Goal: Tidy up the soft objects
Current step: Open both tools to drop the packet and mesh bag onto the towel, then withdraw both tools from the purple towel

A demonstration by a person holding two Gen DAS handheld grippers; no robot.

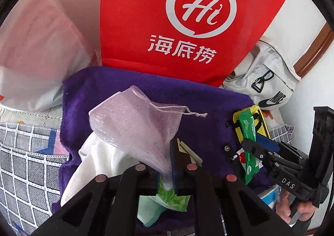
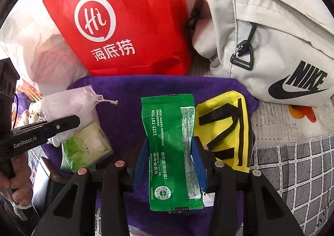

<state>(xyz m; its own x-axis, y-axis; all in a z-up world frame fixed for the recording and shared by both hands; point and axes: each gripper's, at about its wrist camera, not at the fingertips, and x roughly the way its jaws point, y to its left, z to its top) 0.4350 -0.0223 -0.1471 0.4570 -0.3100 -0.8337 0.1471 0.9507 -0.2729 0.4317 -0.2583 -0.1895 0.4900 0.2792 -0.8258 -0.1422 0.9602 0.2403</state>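
Observation:
My left gripper [image 1: 167, 165] is shut on a sheer mesh drawstring pouch [image 1: 133, 119], holding it over a purple towel [image 1: 125, 88]; the pouch also shows in the right wrist view [image 2: 68, 102]. A pale green tissue pack [image 1: 173, 198] lies under it, also seen in the right wrist view [image 2: 87, 148]. My right gripper [image 2: 170, 148] is shut on a green foil packet [image 2: 167, 131], upright over the towel [image 2: 129, 90]; the packet shows in the left wrist view [image 1: 248, 131]. A yellow pouch with black straps [image 2: 227, 129] lies just right of it.
A red paper bag [image 2: 125, 17] stands behind the towel, a white plastic bag [image 2: 27, 52] to its left, a grey Nike bag [image 2: 271, 48] to its right. A white cloth [image 1: 100, 163] lies on the towel. A grey checked cover [image 2: 292, 173] spreads underneath.

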